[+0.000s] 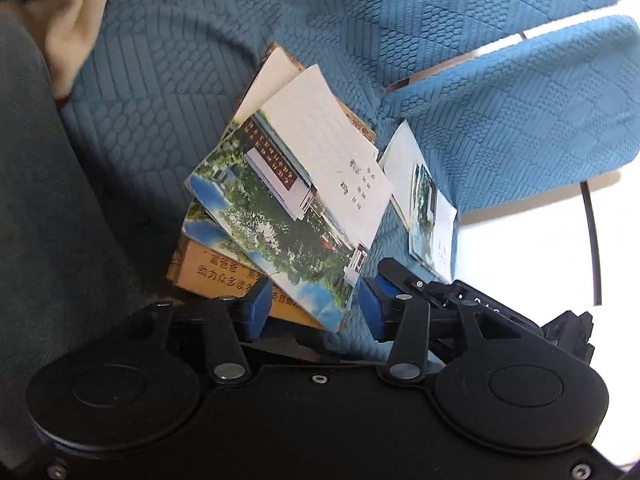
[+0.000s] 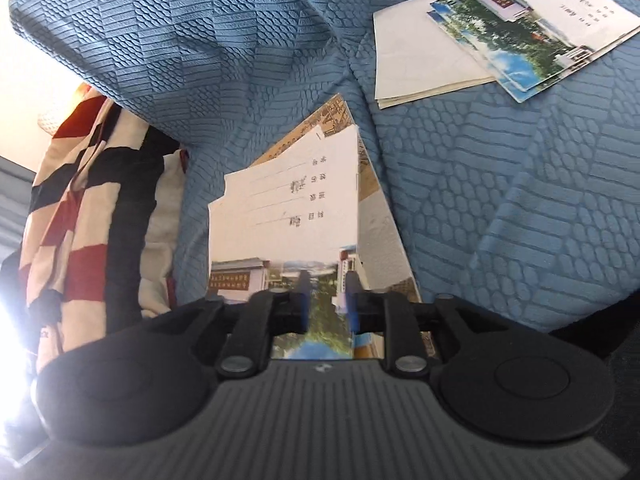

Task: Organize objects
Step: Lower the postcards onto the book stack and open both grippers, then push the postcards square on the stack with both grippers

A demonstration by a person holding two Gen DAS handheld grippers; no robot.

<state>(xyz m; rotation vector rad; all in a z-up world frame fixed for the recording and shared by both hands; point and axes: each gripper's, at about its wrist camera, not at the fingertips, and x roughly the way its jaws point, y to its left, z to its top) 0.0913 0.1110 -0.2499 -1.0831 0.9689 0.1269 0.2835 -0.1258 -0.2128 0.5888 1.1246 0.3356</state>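
Here, stack of thin exercise books with glossy photo covers (image 1: 288,208) lies askew on blue quilted fabric sofa seat (image 1: 180,80), corners overhanging orange book (image 1: 208,276) beneath. Open seat beyond. Second smaller pile (image 2: 504,36) well apart. Left claw (image 1: 312,308) part open, straddling stack corner, pads clear. Right claw (image 2: 326,308) part open over cover, nothing gripped. Striped cloth (image 2: 92,200) beside.

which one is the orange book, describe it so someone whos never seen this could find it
On the blue sofa there are two piles of booklets; take the bigger one, the pile right at the left tool. The orange book lies at its bottom, the only plain orange cover with dark print, under the photo-covered booklets.
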